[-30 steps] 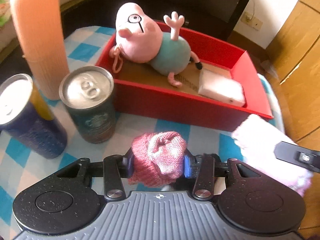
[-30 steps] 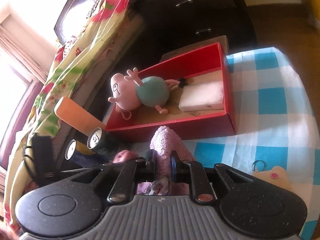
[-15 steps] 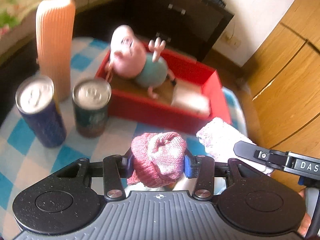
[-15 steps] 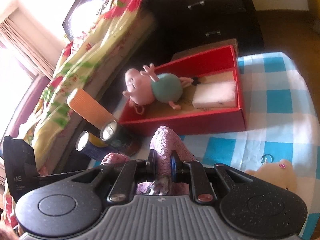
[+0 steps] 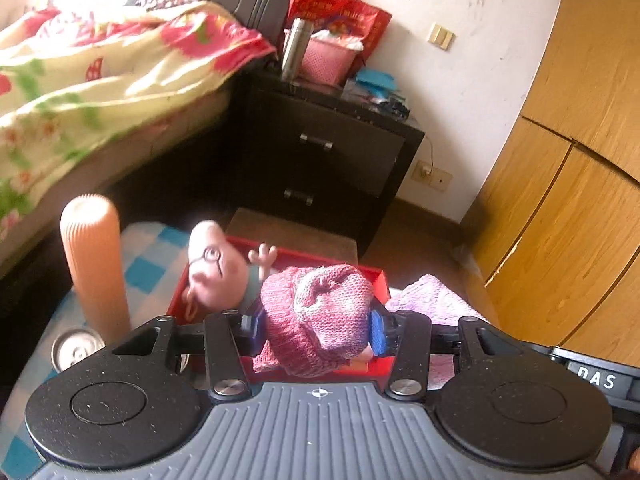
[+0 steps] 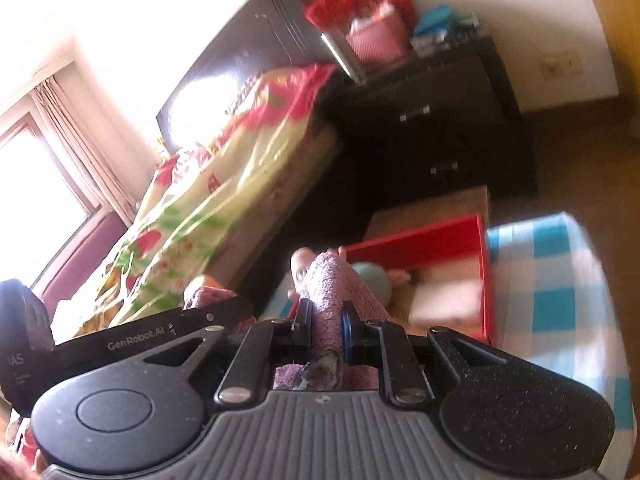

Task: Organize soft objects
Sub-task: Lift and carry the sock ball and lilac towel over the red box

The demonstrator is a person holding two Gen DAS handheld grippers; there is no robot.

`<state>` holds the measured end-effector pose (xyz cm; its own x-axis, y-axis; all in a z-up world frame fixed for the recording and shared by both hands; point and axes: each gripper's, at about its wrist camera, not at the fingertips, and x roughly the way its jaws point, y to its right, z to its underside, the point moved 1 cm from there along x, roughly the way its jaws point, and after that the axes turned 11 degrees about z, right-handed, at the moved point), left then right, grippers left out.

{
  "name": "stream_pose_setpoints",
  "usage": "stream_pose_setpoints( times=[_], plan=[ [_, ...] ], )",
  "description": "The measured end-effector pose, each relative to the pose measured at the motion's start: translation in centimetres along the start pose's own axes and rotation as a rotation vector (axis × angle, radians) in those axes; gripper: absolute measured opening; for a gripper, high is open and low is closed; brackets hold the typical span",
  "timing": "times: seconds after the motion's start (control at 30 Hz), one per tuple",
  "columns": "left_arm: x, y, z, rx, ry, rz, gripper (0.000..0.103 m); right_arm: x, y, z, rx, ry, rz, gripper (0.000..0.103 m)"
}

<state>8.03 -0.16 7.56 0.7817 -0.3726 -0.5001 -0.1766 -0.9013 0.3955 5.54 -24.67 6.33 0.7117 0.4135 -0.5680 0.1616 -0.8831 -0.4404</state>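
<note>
The pink knitted hat (image 5: 320, 316) sat in the middle of the left view, squeezed between the two blue pads of the left tool (image 5: 318, 330). It looked soft, light and squashy. It would bend and sag, so I think the best place to take it was its thick middle, as the tool did, not a loose edge. The purple towel (image 6: 336, 292) was in the middle of the right view, pinched tight by the right tool (image 6: 326, 334), whose pads were almost together with only thin cloth between them. It looked fluffy and floppy, so the free end would likely hang down.

Behind the hat, the red box (image 5: 378, 280) lay on the desk (image 6: 552, 276) with its blue and white cloth. A pig toy (image 5: 214, 270) lay inside the box.

The left view showed an orange tube (image 5: 94, 264) at the left and a can top (image 5: 74, 350) low at the left edge. The right view did not show those. It did show a white foam block (image 6: 444, 300) inside the box, which the hat hid in the left view. It also showed a window with curtains (image 6: 60, 152) at the left, behind the bed (image 6: 208, 184).
</note>
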Motion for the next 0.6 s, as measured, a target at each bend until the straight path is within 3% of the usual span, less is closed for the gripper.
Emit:
stream_pose_setpoints(
  times=[0.13, 0.4, 0.6],
  plan=[
    [0.3, 0.4, -0.8, 0.001, 0.025, 0.006, 0.048, -0.9, -0.4, -0.6, -0.002, 0.075, 0.017, 0.0],
    [0.4, 1.0, -2.5, 0.021, 0.122, -0.01, 0.049, -2.5, -2.1, -1.9, -0.063, 0.316, 0.094, 0.0],
    [2.8, 0.8, -2.5, 0.029, 0.092, -0.048, 0.049, -0.7, -3.2, -2.3, -0.083, 0.331, 0.091, 0.0]
  ],
)
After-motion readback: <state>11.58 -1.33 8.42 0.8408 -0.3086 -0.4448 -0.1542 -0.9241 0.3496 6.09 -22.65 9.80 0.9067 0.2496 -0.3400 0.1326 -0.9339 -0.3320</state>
